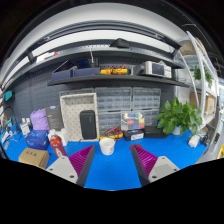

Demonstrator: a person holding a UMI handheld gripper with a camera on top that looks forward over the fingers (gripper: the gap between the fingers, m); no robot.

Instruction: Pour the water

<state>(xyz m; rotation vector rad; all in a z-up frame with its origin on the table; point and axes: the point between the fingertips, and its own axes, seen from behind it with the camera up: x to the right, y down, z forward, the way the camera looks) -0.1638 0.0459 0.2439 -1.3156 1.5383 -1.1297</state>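
Ahead of the gripper (pixel 112 163), on the blue desk (pixel 112 172), a small white cup (pixel 107 146) stands upright, beyond the fingertips and roughly in line with the gap between them. Both fingers (pixel 150 160) are spread apart with purple pads on their inner faces, holding nothing. Left of the cup sit a red can (pixel 57 143), a brown box (pixel 34 157) and a purple container (pixel 39 120). To the right a green plant (pixel 180 116) stands at the desk's far side. A shelf (pixel 115 76) with assorted items runs across the background above.
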